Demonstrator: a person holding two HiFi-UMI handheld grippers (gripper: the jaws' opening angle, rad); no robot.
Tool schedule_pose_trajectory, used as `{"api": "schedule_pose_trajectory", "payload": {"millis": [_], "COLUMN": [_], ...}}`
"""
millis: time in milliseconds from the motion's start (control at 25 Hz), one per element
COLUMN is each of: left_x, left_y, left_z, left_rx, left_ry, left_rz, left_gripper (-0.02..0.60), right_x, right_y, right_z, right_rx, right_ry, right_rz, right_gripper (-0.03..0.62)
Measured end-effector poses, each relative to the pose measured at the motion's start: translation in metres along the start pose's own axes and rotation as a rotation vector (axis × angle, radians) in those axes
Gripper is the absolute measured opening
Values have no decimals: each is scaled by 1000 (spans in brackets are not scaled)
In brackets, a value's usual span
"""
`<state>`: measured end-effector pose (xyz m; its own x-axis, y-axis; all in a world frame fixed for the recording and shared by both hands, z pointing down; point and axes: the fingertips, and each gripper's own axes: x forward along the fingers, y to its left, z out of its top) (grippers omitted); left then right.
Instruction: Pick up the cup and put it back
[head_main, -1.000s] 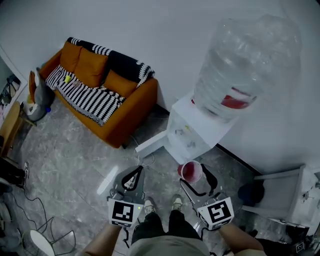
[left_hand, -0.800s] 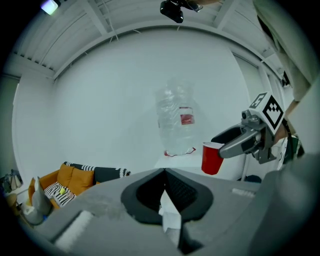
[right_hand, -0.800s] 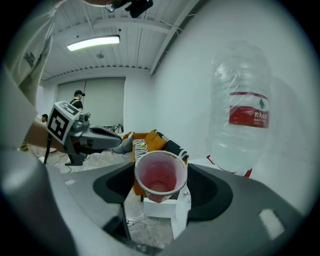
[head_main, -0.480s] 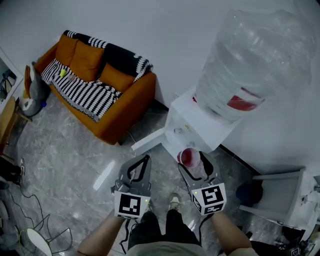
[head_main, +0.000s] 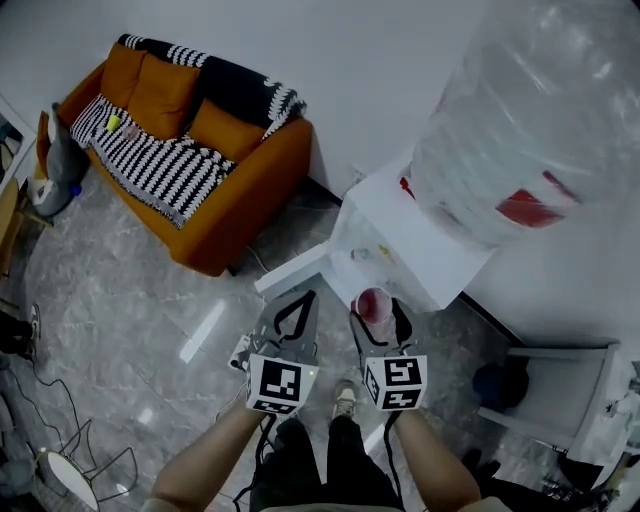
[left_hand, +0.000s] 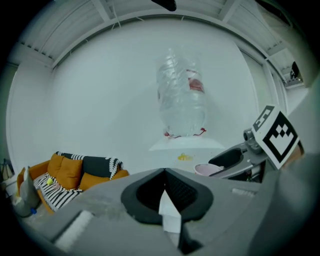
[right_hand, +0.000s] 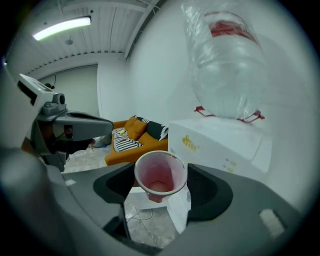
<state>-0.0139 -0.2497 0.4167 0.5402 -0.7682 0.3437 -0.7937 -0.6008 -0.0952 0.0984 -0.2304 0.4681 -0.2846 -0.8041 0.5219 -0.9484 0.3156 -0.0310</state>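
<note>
A pink paper cup (right_hand: 160, 179) stands upright and empty between the jaws of my right gripper (head_main: 376, 312), which is shut on it. In the head view the cup (head_main: 370, 302) hangs in the air just in front of the white water dispenser (head_main: 400, 225), below its taps. A large clear bottle (head_main: 540, 120) sits on top of the dispenser. My left gripper (head_main: 298, 298) is beside the right one, to its left. Its jaws meet at the tips with nothing between them. In the left gripper view the cup (left_hand: 207, 169) shows at the right.
An orange sofa (head_main: 215, 150) with a striped blanket stands against the wall at the left. A white flap (head_main: 290, 278) juts out low from the dispenser. A white shelf unit (head_main: 560, 385) is at the right. The person's feet (head_main: 345, 400) and cables are on the marble floor.
Both grippers have moved forward toward the dispenser, the right one carrying the cup. The head view has also closed in on the dispenser and bottle.
</note>
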Motion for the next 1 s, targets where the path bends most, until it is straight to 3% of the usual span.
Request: {"api": "schedule_pose_trajectory", "payload": {"millis": [320,600,760,1000], "left_x": [44,71,84,101], "left_y": [-18,-33,-45,-38], "left_z": [-93,-160,-180,-206], "left_rx": [-63,-105,-138,-163], "left_ry": [117,163,135,164], "left_rz": [-30,-80,-163,-156], "left_gripper": [2,2,2,3], "right_x": [61,103,124,151], "right_y": [-12,-29,-41,-70], "right_z": [-78,-145,-169,-207], "right_rx": [6,55,59,86], "right_ry": [121,205,189,199], "right_rz": [-5,-52,-118,-259], "right_gripper": [333,333,333,334]}}
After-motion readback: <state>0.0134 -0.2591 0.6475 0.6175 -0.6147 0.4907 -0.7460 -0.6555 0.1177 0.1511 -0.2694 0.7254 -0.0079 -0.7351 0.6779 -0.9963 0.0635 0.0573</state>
